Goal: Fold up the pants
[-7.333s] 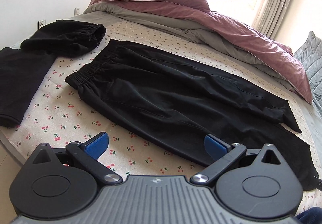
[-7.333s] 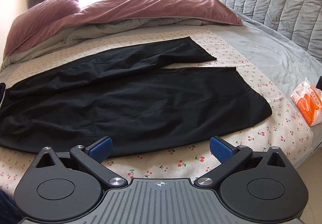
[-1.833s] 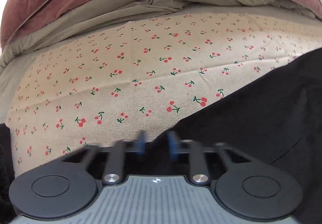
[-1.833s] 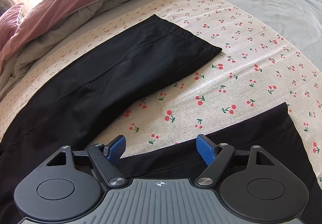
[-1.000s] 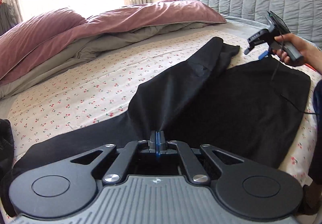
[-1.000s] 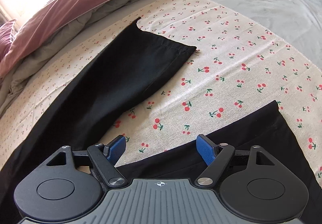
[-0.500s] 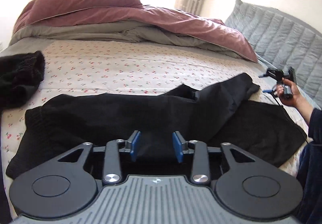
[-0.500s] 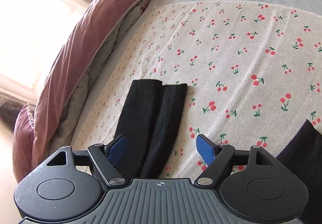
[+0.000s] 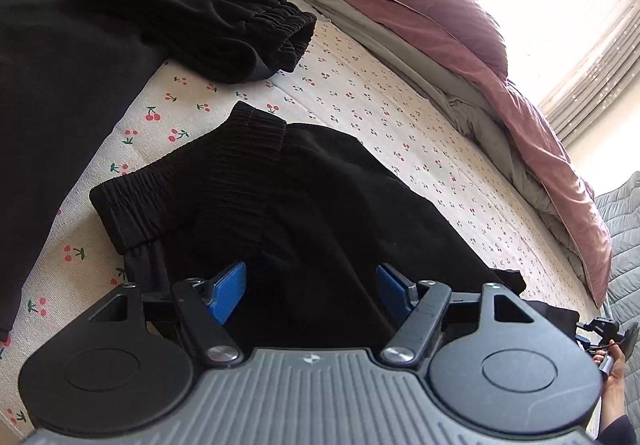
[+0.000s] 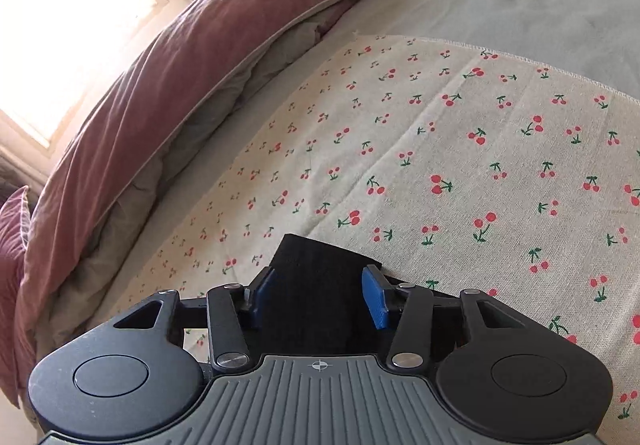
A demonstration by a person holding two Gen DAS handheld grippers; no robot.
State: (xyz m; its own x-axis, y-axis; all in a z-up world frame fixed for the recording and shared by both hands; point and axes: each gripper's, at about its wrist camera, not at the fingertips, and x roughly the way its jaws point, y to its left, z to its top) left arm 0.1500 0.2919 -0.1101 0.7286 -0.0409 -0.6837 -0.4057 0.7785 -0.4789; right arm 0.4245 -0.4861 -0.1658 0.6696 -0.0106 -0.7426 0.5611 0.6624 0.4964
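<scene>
The black pants [image 9: 304, 201] lie on the cherry-print sheet [image 9: 400, 117], one leg folded over the other, the elastic waistband [image 9: 192, 181] at the left. My left gripper [image 9: 310, 291] is open, just above the pants near the waistband, holding nothing. In the right wrist view the black leg hem [image 10: 320, 269] lies between the blue pads of my right gripper [image 10: 318, 299], whose jaws are partly closed around it with a gap on each side. The right gripper and the hand holding it show at the left wrist view's lower right [image 9: 608, 337].
A second black garment [image 9: 120, 29] lies at the left of the sheet, close to the waistband. A mauve duvet [image 9: 440, 17] over grey bedding is piled along the far side. A grey quilted headboard [image 9: 624, 245] is at the right. A bright curtained window lies beyond.
My left gripper has let go of the pant leg, opened wide and swung left toward the waistband. My right gripper has moved down onto the leg hem and its jaws have narrowed around it.
</scene>
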